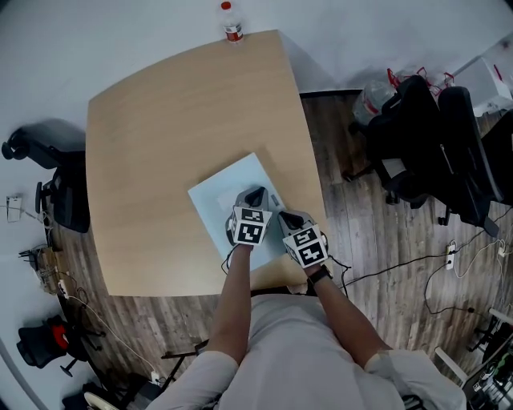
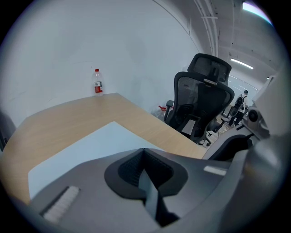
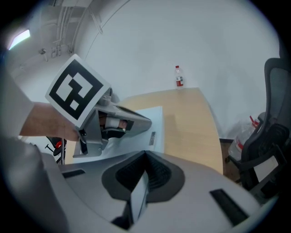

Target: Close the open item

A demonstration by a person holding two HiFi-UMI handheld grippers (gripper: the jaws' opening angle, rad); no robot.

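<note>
Jaws together and empty, the left gripper (image 2: 143, 151) and right gripper (image 3: 145, 154) hang side by side over the pale blue sheet (image 1: 220, 196), where they could collide or drag it.

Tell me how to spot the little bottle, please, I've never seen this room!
Find the big wooden table. Look at its far edge by the white wall: a small bottle stands upright there, alone. Its red cap and red label set it apart from the pale blue rectangle lying flat near the person.
</note>
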